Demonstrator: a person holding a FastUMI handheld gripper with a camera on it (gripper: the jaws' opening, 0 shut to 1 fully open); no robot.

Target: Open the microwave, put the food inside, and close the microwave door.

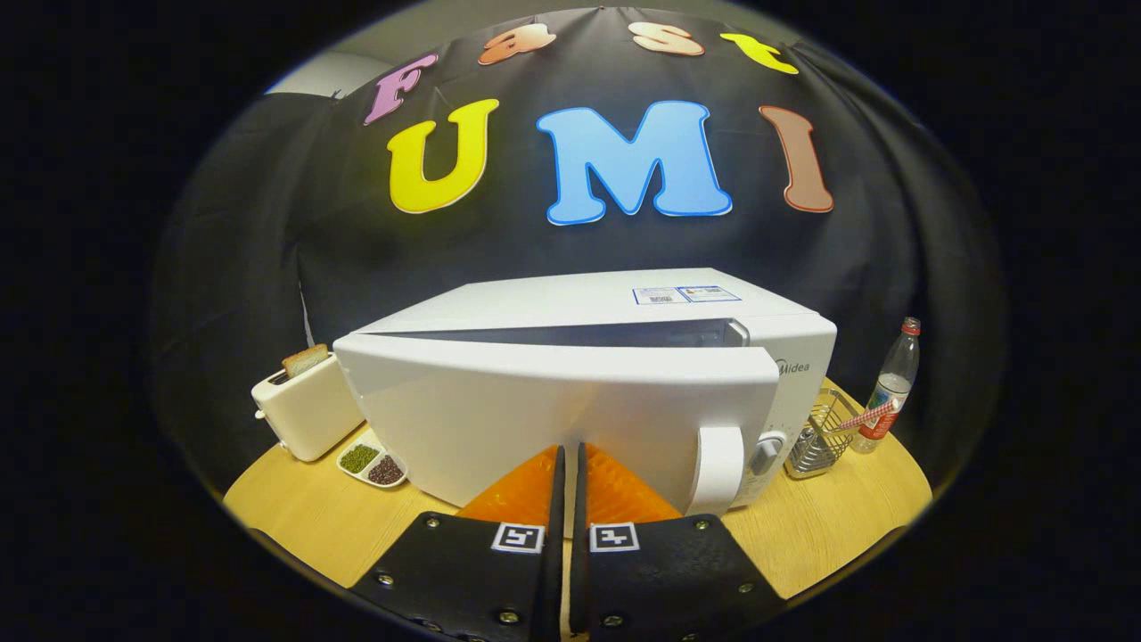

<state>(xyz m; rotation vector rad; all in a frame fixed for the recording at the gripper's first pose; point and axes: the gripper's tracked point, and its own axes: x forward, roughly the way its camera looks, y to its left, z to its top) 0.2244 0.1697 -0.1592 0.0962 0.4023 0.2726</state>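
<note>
White microwave (588, 392) sits on the counter (829, 526) just ahead of your gripper (570, 486), its door (553, 428) ajar. Your jaws are together, holding nothing, tips at the door. Judging by that, you're shutting it: push squarely until it latches.

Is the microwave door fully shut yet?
No, ajar: the microwave door angles off the microwave, a dark gap along its top. The tool, fingers together, is against it.
</note>
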